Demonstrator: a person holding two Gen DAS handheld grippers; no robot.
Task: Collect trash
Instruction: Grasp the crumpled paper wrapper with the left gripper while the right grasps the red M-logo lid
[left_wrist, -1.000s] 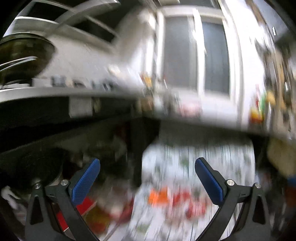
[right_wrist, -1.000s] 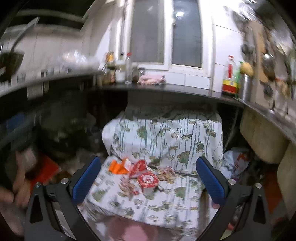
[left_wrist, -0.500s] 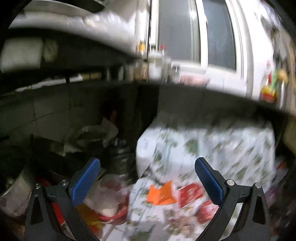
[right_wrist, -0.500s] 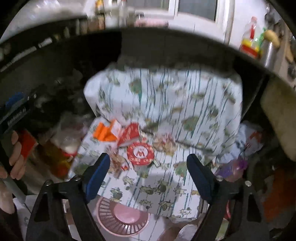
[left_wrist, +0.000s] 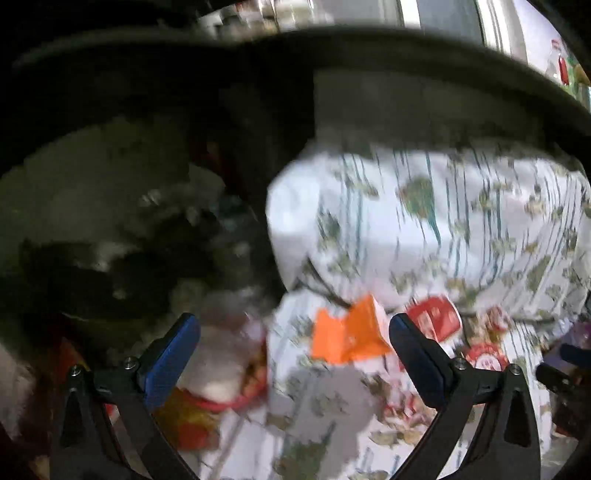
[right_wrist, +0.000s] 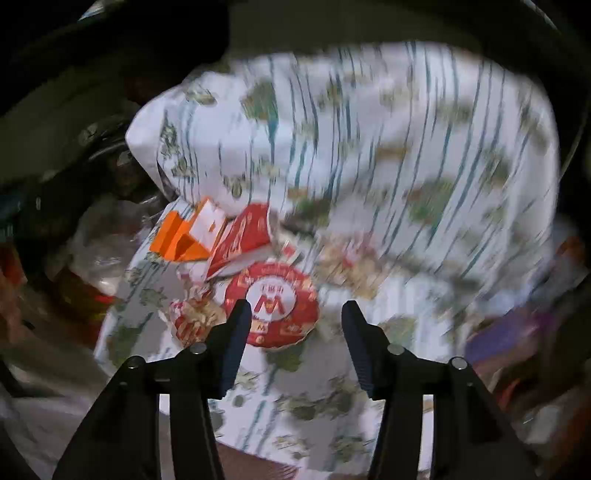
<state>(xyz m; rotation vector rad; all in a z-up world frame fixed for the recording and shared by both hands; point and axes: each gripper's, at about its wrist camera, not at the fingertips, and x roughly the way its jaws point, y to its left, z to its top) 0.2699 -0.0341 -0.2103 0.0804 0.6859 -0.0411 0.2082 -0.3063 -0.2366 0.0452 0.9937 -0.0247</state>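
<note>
Trash lies on a low surface covered by a white leaf-patterned cloth (right_wrist: 388, 155): an orange carton (right_wrist: 181, 236), a red wrapper (right_wrist: 243, 236), a round red cup lid with a W logo (right_wrist: 273, 306) and crumpled red-and-white paper (right_wrist: 192, 317). My right gripper (right_wrist: 293, 325) is open and empty, just above and in front of the red lid. My left gripper (left_wrist: 293, 343) is open wide and empty; the orange carton (left_wrist: 347, 332) and red wrapper (left_wrist: 436, 317) show between and beyond its fingers. Both views are blurred.
A dark counter edge (left_wrist: 406, 48) overhangs the cloth. To the left sit a white plastic bag (left_wrist: 218, 354) in a red rim and dark clutter (left_wrist: 110, 266). Purple packaging (right_wrist: 495, 339) lies at the right.
Both grippers have dropped down and moved closer to the trash on the cloth. The right gripper's jaws have narrowed. The left camera has tilted from the window down to the cloth.
</note>
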